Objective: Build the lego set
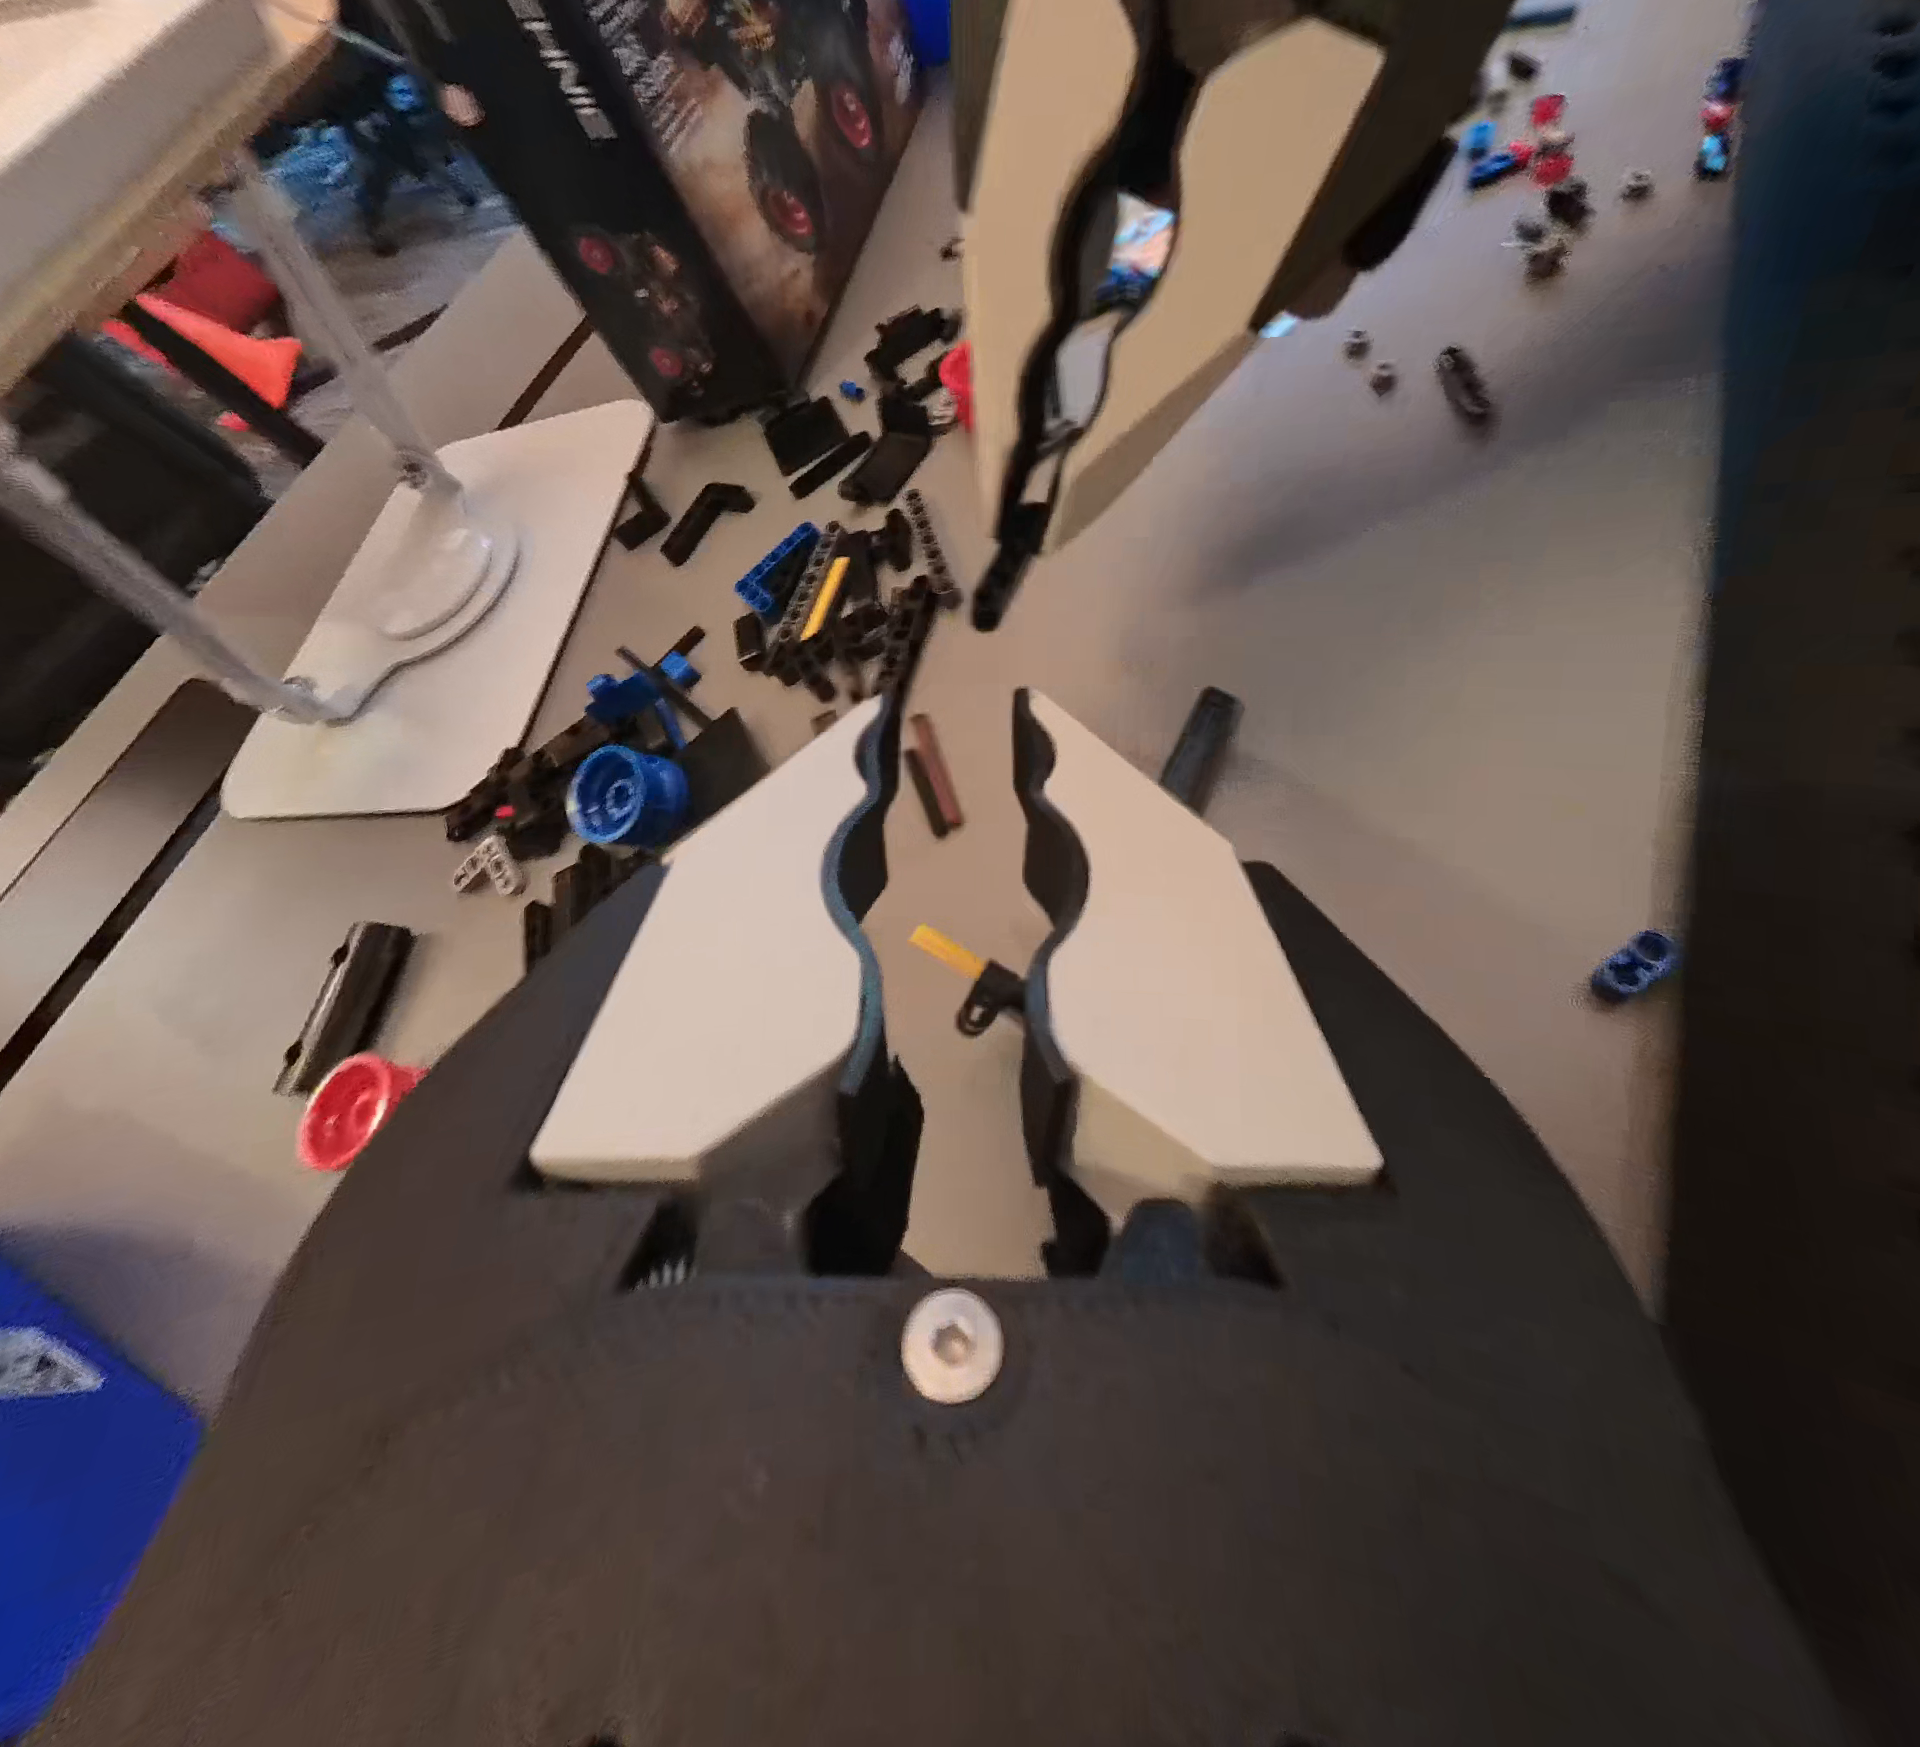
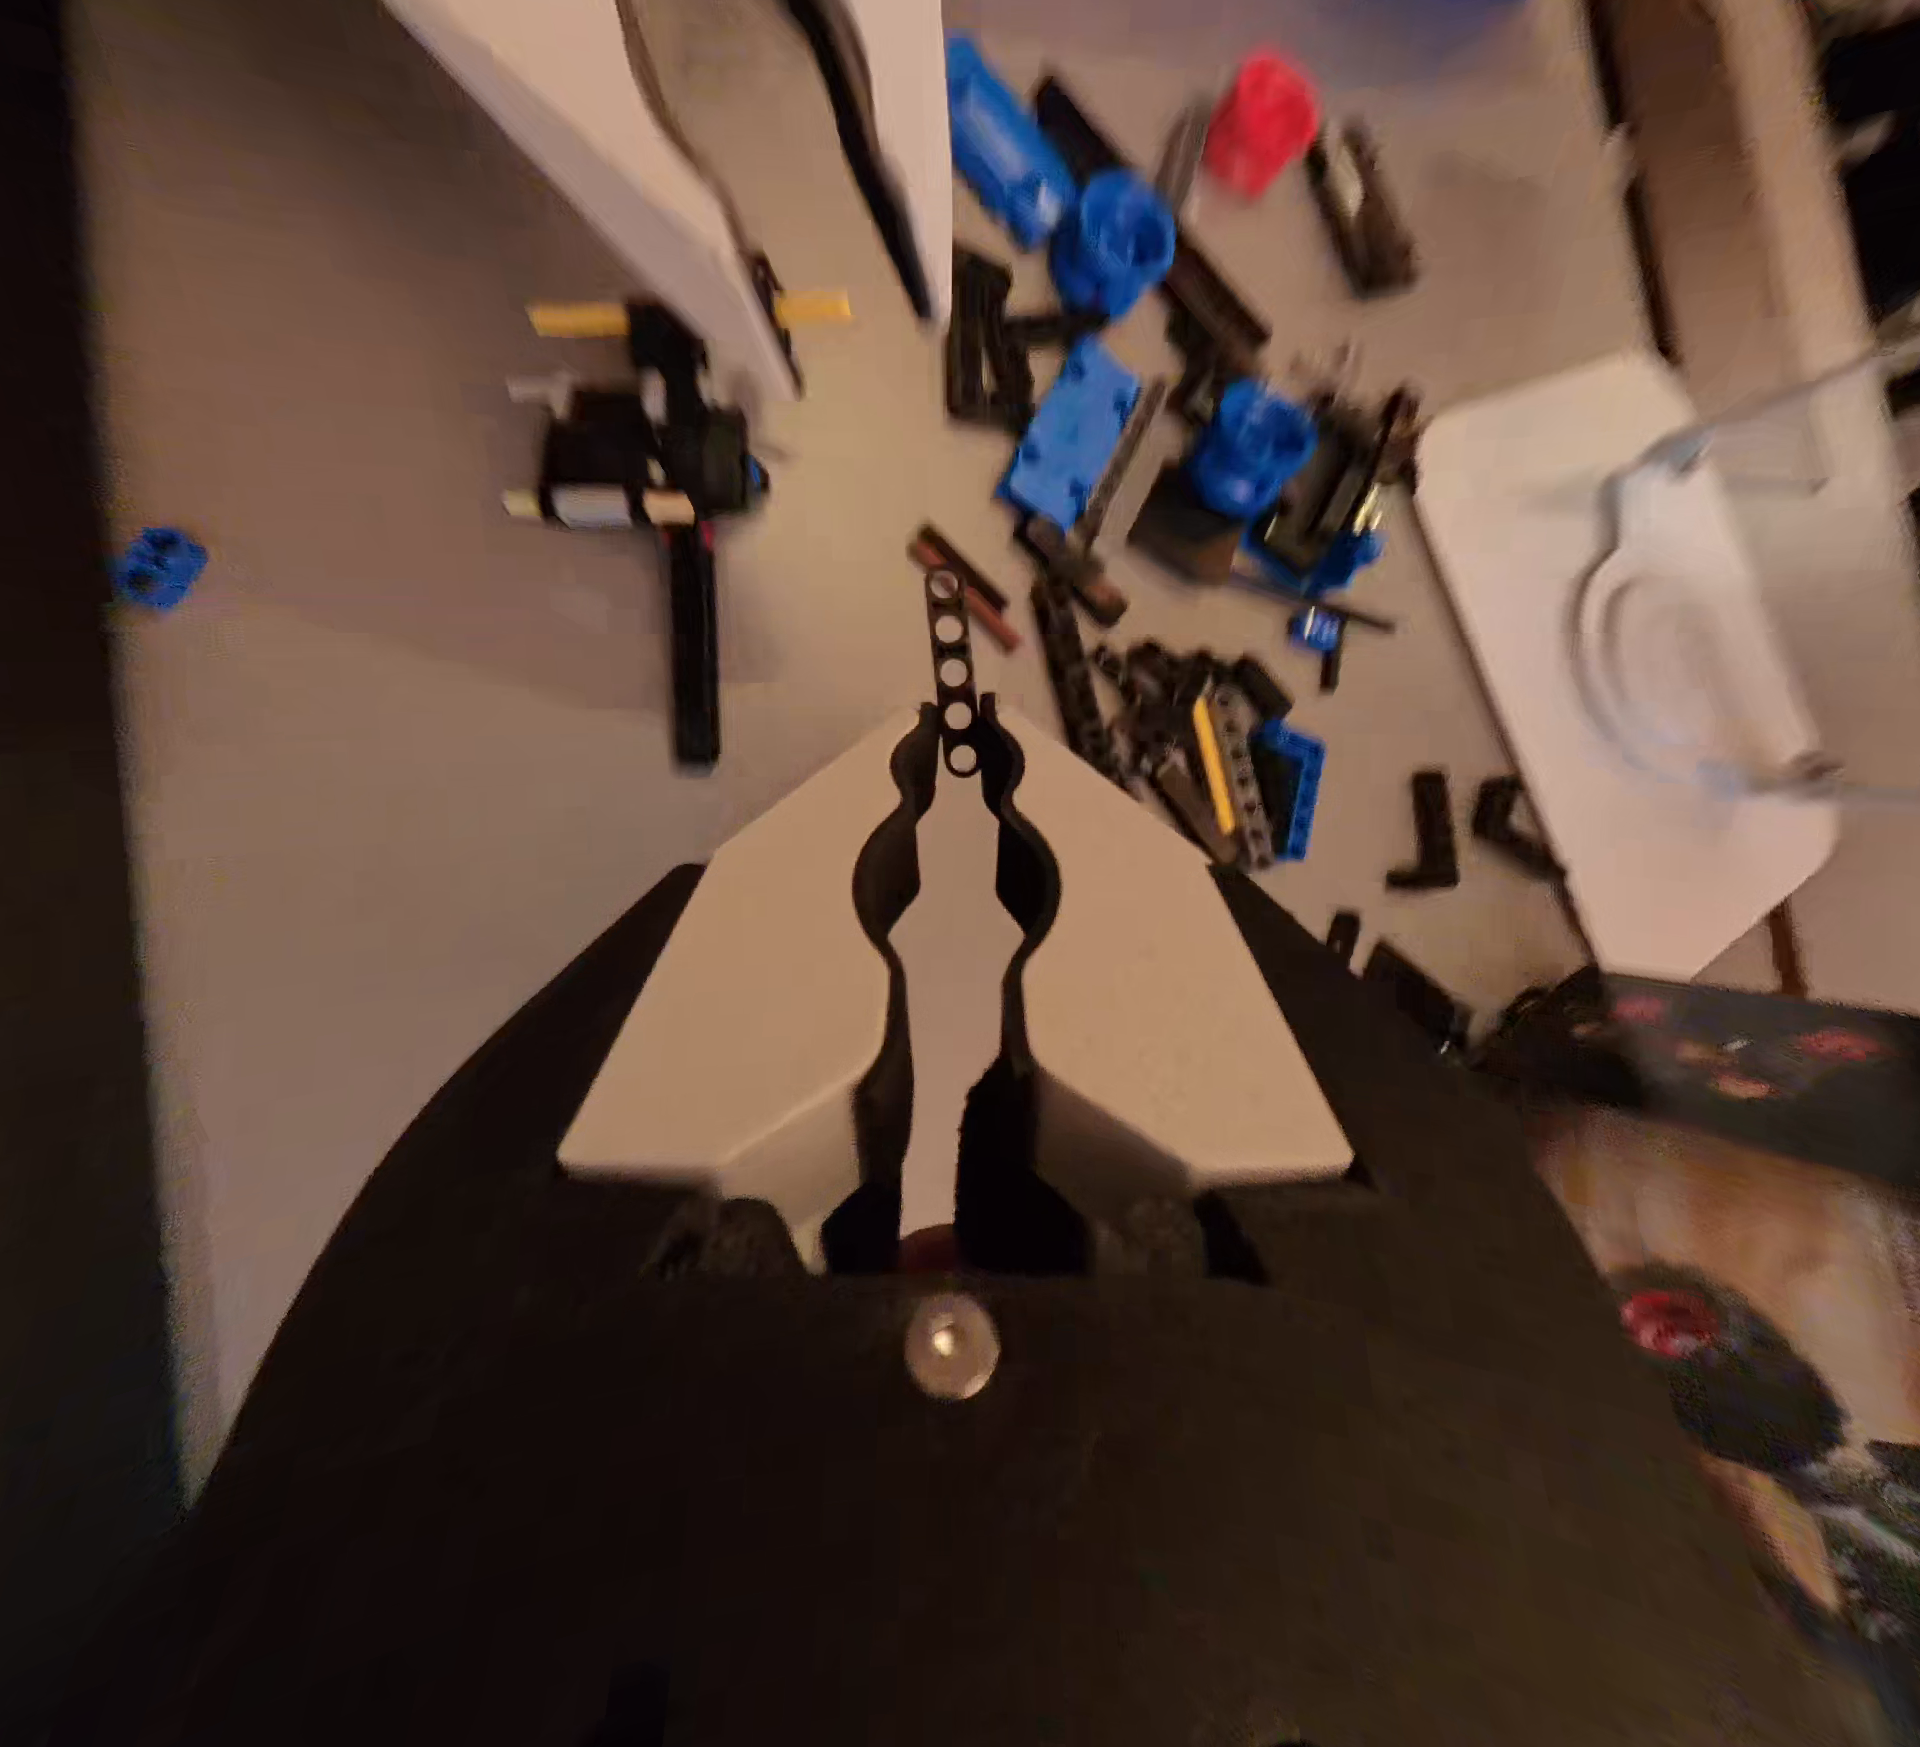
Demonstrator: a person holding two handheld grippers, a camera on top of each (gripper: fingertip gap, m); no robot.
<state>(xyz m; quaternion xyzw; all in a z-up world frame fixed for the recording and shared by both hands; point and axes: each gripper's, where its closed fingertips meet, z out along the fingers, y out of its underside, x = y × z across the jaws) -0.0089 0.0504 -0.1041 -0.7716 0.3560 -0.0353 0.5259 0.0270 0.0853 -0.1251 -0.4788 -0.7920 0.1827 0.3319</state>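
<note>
the thin black beam (image 2: 948, 671) is pinched by one end between the tips of the right gripper (image 2: 958, 729), most of it jutting forward. it looks light, stiff and slick, so a grip across its flat faces suits. the left gripper (image 1: 948, 710) stands apart, empty, above a yellow-pinned black connector (image 1: 971, 975). loose parts (image 2: 1174, 492) lie beyond, to the right.

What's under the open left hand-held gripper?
A small black piece with a yellow pin lies on the table between its fingers. Anything beneath the gripper's body is hidden.
</note>
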